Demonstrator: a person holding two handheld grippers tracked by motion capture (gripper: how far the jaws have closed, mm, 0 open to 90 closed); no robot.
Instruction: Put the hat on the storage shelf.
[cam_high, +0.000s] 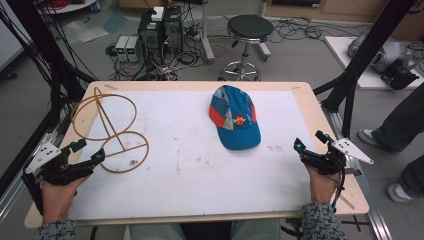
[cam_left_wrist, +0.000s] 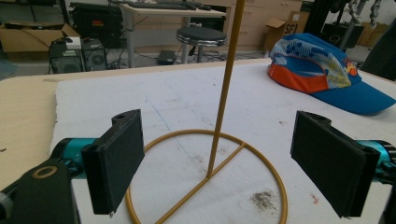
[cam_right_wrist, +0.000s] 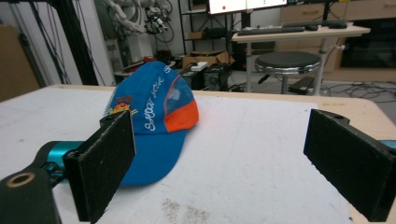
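On the desk (cam_high: 190, 200), white-topped with a wooden border, two items and two tools.

Item 1: blue cap (cam_high: 234, 117) with orange side panels, lying at about 1 o'clock from desk centre, brim pointing toward the person. Untouched.

Item 2: gold wire stand (cam_high: 112, 131), at 9 to 10 o'clock. Round base ring with a cross-bar flat on the desk, a thin upright rod rising from the bar, a second ring at the top. It seems to stand upright, though the high view flattens it and the tilt is hard to judge.

Left tool (cam_high: 86, 152): at 8 o'clock, jaws spread wide, holding nothing. In the left gripper view the rod (cam_left_wrist: 224, 88) rises in the gap between the pads, set farther off than the pads, the base ring just ahead of them; no contact.

Right tool (cam_high: 310, 141): at 4 o'clock, jaws wide, holding nothing, aimed at the cap's brim, near but apart.

Risks, as judged:
- Stand is light and top-heavy; a pad nudging the rod off-centre before closing could tip it or skate the base across the desk.
- Thin round rod may twist or slip in flat pads if gripped too low.
- Cap's soft crown could collapse or drag if pinched by fabric instead of the stiffer brim.
- Lifting the cap toward the stand's top ring may knock the stand over unless the left tool steadies it.
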